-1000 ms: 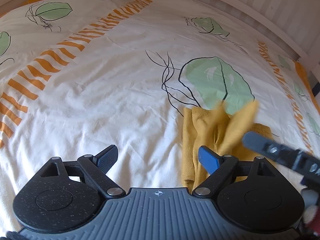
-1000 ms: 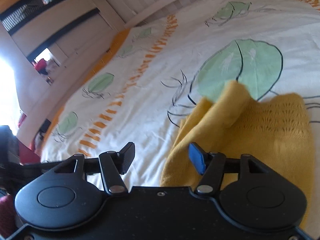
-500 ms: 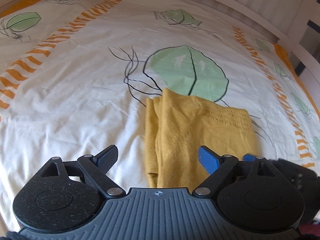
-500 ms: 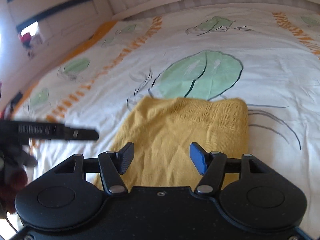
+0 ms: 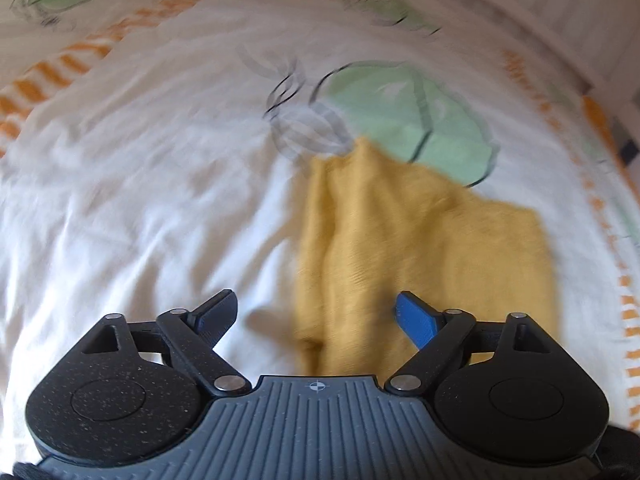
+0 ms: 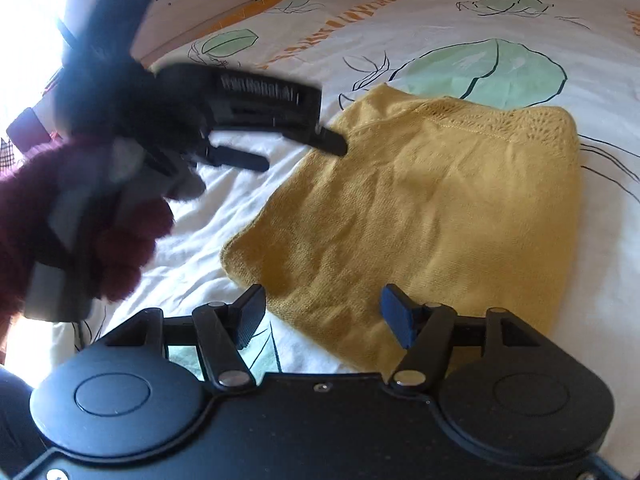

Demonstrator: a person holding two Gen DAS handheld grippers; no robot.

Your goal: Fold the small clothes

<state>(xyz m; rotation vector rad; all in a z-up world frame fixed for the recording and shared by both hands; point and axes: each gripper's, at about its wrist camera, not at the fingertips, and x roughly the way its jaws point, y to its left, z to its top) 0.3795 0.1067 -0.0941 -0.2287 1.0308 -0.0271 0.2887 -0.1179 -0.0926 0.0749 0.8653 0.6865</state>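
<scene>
A yellow knit garment (image 5: 420, 240) lies folded on the bed cover (image 5: 140, 200). My left gripper (image 5: 314, 304) hangs just over its near left edge. Its jaws are closing, with the cloth's edge below the gap and neither pad touching it. The left wrist view is blurred by motion. In the right wrist view the garment (image 6: 420, 208) lies flat, and my right gripper (image 6: 322, 296) stands open over its near corner, holding nothing. The left gripper (image 6: 300, 152) shows there at the upper left, its fingertips by the garment's far left edge, held by a hand in a dark red fuzzy sleeve (image 6: 80, 232).
The bed cover (image 6: 460, 20) is white with green leaf prints and orange stripes, and is lightly wrinkled. A white slatted bed frame (image 5: 560, 12) runs along the far side. Bright window light and furniture sit at the far left of the right wrist view.
The garment's raised flap has dropped and it now lies flat and folded. The left gripper has sunk toward its left edge. The right gripper has rolled and moved closer to the near corner.
</scene>
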